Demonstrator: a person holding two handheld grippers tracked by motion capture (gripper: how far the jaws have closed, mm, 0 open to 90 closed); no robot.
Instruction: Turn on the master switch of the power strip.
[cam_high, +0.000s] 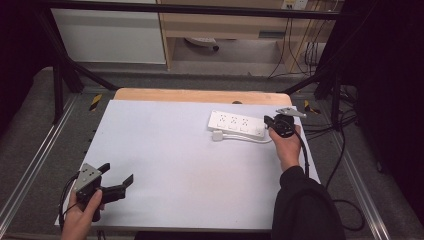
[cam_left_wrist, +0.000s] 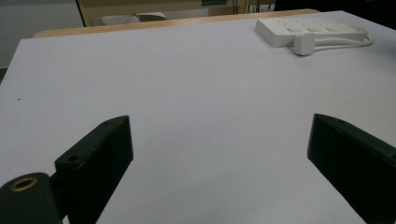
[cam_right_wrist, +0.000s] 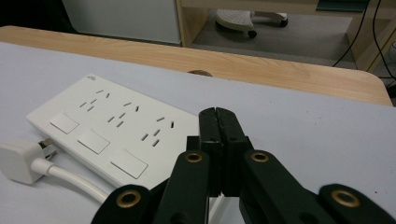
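1. The white power strip (cam_high: 235, 123) lies flat near the far right corner of the surface (cam_high: 180, 165), its three socket groups and three switches facing up.
2. Its white cable (cam_high: 250, 138) runs along the near side of the strip, ending in a white plug (cam_high: 217, 135) that lies on the surface just beside the strip's left end.
3. The right gripper (cam_right_wrist: 219, 122) sits at the strip's right end with its jaws pressed together and nothing between them; whether the tips touch the strip cannot be told.
4. The left gripper (cam_high: 119, 178) is at the near left corner, well apart from the strip, with its jaws spread wide over bare surface.
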